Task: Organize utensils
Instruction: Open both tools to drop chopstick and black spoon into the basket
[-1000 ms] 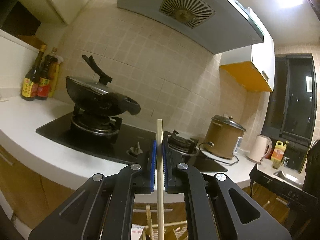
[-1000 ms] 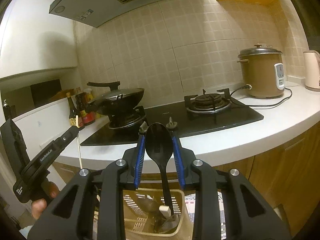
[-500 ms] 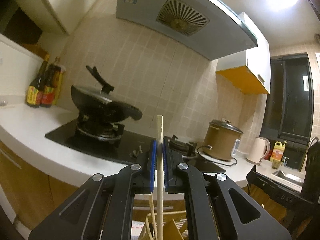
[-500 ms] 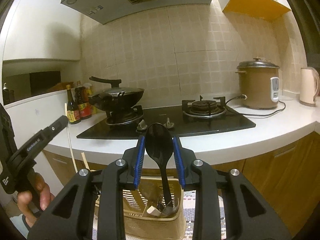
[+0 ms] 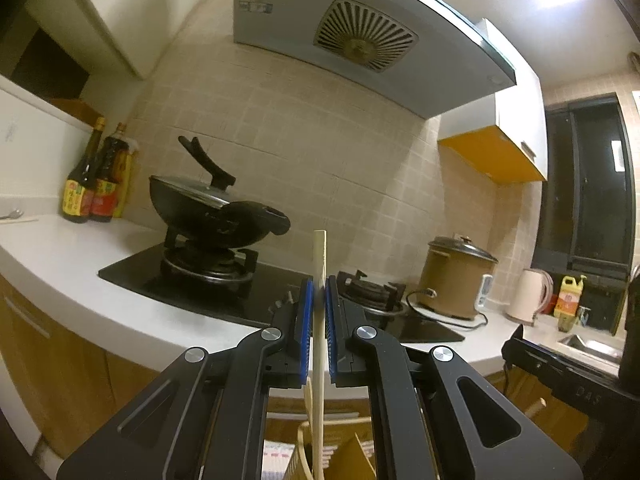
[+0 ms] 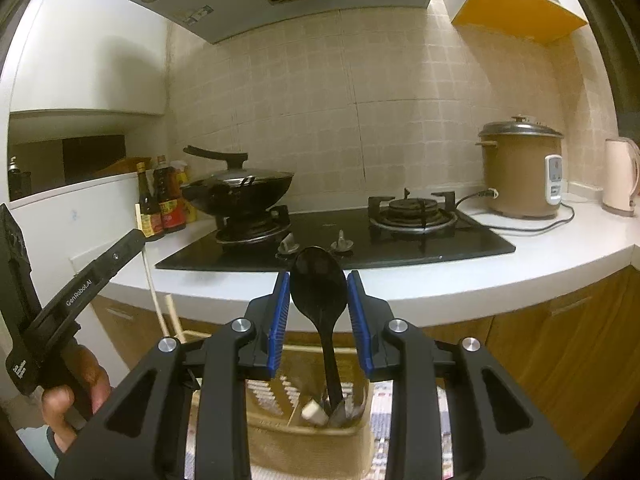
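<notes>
Both hand-held grippers sit lower than a second ago, so the white surface [image 6: 500,280] and the beige utensil caddy [image 6: 304,436] now show more fully beneath them, and the right pads have spread apart from the spoon bowl.

Clenched on a pale wooden chopstick [image 5: 319,308], the left hand-held gripper [image 5: 319,312] holds it upright between its blue pads, the square top end rising above the fingertips and the lower length running down toward the caddy below, where more light wooden sticks and a tan divider show. In the right wrist view the left hand-held gripper appears at the left edge, gripped by a bare hand [image 6: 76,396], with the chopstick hanging down from it just beside another pale stick.

The right hand-held gripper [image 6: 319,312] is released — its blue pads [image 6: 279,320] stand clear on either side of a black plastic spoon [image 6: 320,296]. That spoon stands bowl-up in the caddy, its handle dropping into a compartment among grey utensil ends and one white handle tip.

Behind, on the black glass hob [image 6: 400,240], a black lidded wok [image 6: 240,196] sits on the left burner; a brown rice cooker [image 6: 520,172] stands at the right on the surface, dark sauce bottles [image 6: 160,204] at the left.
</notes>
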The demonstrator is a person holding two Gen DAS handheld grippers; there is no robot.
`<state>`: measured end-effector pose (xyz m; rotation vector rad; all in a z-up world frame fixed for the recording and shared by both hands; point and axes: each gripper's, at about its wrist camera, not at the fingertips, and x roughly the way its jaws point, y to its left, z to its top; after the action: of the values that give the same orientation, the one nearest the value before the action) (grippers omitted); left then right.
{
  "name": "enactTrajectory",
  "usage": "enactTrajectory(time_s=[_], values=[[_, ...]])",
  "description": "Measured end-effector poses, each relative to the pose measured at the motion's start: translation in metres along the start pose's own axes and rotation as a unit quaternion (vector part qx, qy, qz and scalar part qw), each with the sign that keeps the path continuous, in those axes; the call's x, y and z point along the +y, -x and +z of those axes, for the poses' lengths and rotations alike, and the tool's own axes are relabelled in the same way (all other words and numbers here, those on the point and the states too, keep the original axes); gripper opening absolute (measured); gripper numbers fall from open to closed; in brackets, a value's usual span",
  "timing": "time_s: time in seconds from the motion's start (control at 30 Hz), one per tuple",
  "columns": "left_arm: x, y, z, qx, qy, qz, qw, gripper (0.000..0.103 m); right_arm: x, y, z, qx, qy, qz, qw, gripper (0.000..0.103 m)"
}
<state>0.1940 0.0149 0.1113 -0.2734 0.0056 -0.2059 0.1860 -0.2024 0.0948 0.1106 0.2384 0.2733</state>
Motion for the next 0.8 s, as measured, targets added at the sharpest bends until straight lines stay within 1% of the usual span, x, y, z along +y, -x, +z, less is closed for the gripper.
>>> enactTrajectory(time_s=[0.03, 0.07, 0.1, 0.17, 0.2, 0.23, 0.27, 0.3, 0.37, 0.43, 0.47, 0.5, 0.53, 0.6, 0.67, 0.73, 0.77, 0.8], values=[[0.001, 0.004, 0.002, 0.002, 0.001, -0.003, 1.0000, 0.016, 0.000, 0.002, 0.000, 0.004, -0.002, 0.004, 1.000, 0.028], [0.002, 0.009, 0.004, 0.007, 0.003, -0.007, 1.0000, 0.021, -0.001, 0.005, 0.000, 0.006, -0.006, 0.007, 1.000, 0.028], [0.003, 0.012, 0.006, 0.010, 0.006, -0.010, 0.9999, 0.023, -0.003, 0.010, -0.001, 0.007, -0.010, 0.009, 1.000, 0.028], [0.008, 0.022, 0.011, 0.028, 0.015, -0.020, 0.9993, 0.026, -0.006, 0.018, -0.002, 0.011, -0.020, 0.013, 1.000, 0.033], [0.009, 0.025, 0.012, 0.038, 0.017, -0.024, 0.9989, 0.033, -0.009, 0.025, -0.002, 0.014, -0.024, 0.013, 1.000, 0.043], [0.013, 0.030, 0.013, 0.062, 0.023, -0.032, 0.9973, 0.043, -0.011, 0.034, -0.003, 0.013, -0.026, 0.010, 1.000, 0.055], [0.017, 0.034, 0.013, 0.079, 0.030, -0.038, 0.9957, 0.046, -0.013, 0.044, -0.005, 0.011, -0.029, 0.009, 0.999, 0.057], [0.023, 0.043, 0.011, 0.099, 0.038, -0.040, 0.9935, 0.048, -0.014, 0.050, -0.007, 0.013, -0.031, 0.010, 0.999, 0.058], [0.030, 0.055, 0.007, 0.133, 0.045, -0.031, 0.9896, 0.048, -0.017, 0.065, -0.015, 0.026, -0.036, 0.014, 0.999, 0.058], [0.036, 0.064, 0.000, 0.177, 0.052, -0.026, 0.9824, 0.048, -0.018, 0.075, -0.024, 0.044, -0.045, 0.018, 0.998, 0.058], [0.038, 0.069, -0.004, 0.198, 0.060, -0.028, 0.9780, 0.048, -0.017, 0.081, -0.032, 0.062, -0.050, 0.022, 0.997, 0.058], [0.040, 0.073, -0.007, 0.210, 0.067, -0.029, 0.9750, 0.048, -0.016, 0.085, -0.037, 0.071, -0.052, 0.027, 0.996, 0.058], [0.042, 0.079, -0.012, 0.228, 0.076, -0.029, 0.9704, 0.051, -0.015, 0.092, -0.043, 0.081, -0.058, 0.033, 0.994, 0.058], [0.040, 0.090, -0.021, 0.250, 0.082, -0.027, 0.9645, 0.056, -0.011, 0.103, -0.054, 0.097, -0.060, 0.036, 0.993, 0.058], [0.036, 0.100, -0.029, 0.257, 0.082, -0.027, 0.9626, 0.062, -0.004, 0.115, -0.063, 0.099, -0.054, 0.033, 0.993, 0.058], [0.027, 0.109, -0.035, 0.262, 0.073, -0.027, 0.9620, 0.065, 0.001, 0.124, -0.069, 0.100, -0.054, 0.032, 0.993, 0.063], [0.022, 0.113, -0.038, 0.260, 0.066, -0.026, 0.9630, 0.066, 0.003, 0.128, -0.072, 0.100, -0.053, 0.029, 0.993, 0.064], [0.016, 0.118, -0.040, 0.256, 0.058, -0.024, 0.9645, 0.070, 0.007, 0.132, -0.077, 0.100, -0.052, 0.025, 0.993, 0.065]])
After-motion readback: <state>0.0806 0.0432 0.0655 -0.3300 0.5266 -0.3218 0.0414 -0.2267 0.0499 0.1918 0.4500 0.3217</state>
